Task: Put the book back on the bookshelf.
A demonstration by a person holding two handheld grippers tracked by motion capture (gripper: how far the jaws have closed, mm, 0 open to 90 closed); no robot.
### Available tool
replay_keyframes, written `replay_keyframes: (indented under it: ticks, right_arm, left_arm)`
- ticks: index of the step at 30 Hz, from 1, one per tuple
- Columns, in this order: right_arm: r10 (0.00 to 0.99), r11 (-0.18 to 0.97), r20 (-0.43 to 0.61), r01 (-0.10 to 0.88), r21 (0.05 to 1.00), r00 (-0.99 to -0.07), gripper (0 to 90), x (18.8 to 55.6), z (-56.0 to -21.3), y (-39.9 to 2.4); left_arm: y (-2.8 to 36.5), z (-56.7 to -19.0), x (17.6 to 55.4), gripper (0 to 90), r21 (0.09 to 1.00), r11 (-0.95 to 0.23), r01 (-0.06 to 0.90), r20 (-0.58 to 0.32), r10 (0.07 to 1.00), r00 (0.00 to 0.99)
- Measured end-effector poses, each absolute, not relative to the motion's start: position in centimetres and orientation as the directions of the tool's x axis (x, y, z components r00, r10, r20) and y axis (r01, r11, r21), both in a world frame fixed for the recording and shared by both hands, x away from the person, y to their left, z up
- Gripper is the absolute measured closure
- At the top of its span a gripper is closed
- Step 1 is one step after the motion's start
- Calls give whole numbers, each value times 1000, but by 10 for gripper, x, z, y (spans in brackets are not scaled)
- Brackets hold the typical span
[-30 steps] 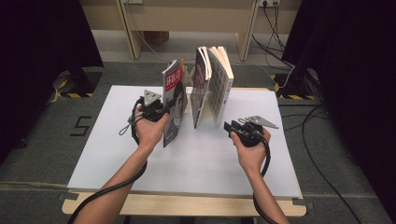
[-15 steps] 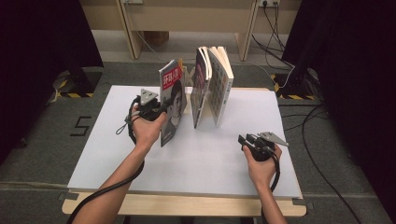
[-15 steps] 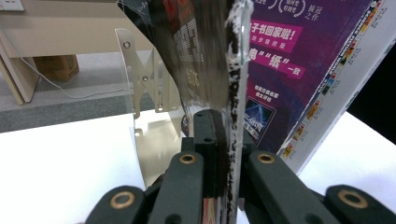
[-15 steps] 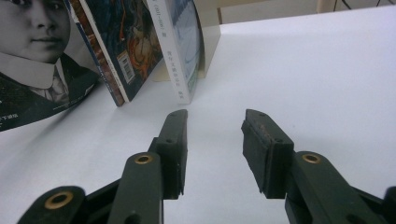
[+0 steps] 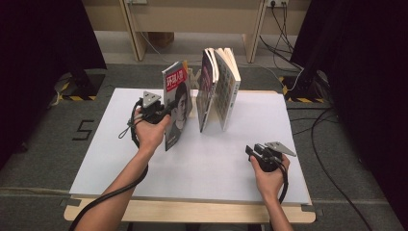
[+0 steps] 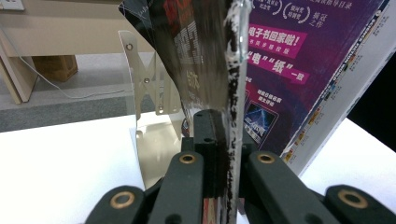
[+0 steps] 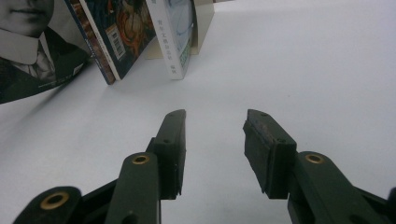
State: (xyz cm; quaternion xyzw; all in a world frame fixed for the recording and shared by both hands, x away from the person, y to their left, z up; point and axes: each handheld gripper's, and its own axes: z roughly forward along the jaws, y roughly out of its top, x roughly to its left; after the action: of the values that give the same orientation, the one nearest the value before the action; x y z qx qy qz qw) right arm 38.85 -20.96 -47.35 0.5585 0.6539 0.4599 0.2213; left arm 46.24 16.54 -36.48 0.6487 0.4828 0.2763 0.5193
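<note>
One magazine (image 5: 176,103) stands tilted on the white tabletop (image 5: 120,159), its lower edge down, clamped by the left gripper (image 5: 161,111) along its near edge; in the left gripper view the jaws pinch the magazine's edge (image 6: 223,116). Just to its right two books (image 5: 219,86) lean together against a bookend (image 6: 147,93), close to the magazine. The right gripper (image 5: 254,153) sits low over the tabletop, well apart from them, its jaws apart with nothing between; they have just been opening.
</note>
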Motion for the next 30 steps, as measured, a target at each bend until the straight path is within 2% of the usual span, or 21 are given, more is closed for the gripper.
replay_keyframes:
  ticks: [13, 30]
  right_arm:
    - [941, -44, 212, 527, 849, -263, 592, 387, -478, -215]
    - [943, -50, 213, 527, 848, -254, 592, 388, -479, -215]
  left_arm:
    - [168, -355, 473, 865, 936, 11, 353, -150, 918, 368]
    - [174, -340, 482, 865, 954, 28, 298, -138, 925, 353]
